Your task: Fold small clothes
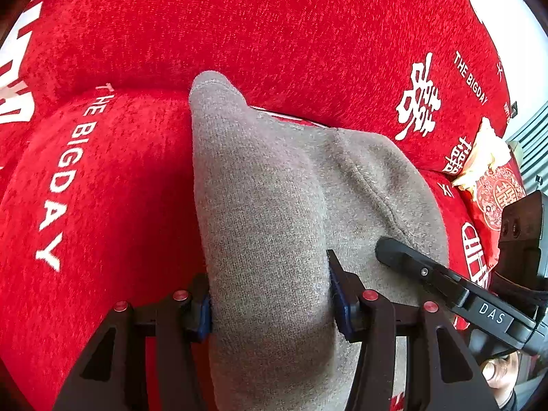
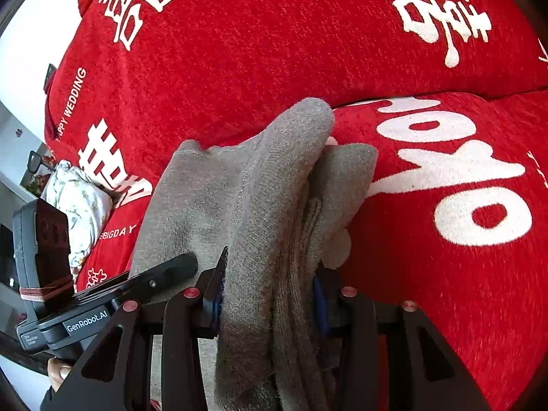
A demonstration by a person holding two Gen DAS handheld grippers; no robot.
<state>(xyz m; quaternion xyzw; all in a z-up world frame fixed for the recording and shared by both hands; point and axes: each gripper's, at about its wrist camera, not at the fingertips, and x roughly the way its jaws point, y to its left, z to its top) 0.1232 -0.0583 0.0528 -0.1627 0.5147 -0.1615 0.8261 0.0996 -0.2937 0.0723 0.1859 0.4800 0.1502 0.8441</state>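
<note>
Two grippers clamped on one grey knit garment (image 1: 274, 205) over a red printed sofa cover (image 1: 120, 188): left gripper (image 1: 270, 294) pinching a thick fold between its blue pads, right gripper (image 2: 270, 294) likewise gripping bunched layers, its finger reaching in at 4 o'clock in the left view. Judged mid-fold, cloth lifted and doubled; next, lowering and laying flat with edges aligned before release. Open seat toward 9 o'clock in the left view and 3 o'clock in the right; backrest seam close at 12 o'clock, patterned packet (image 1: 493, 185) at 3 o'clock.
</note>
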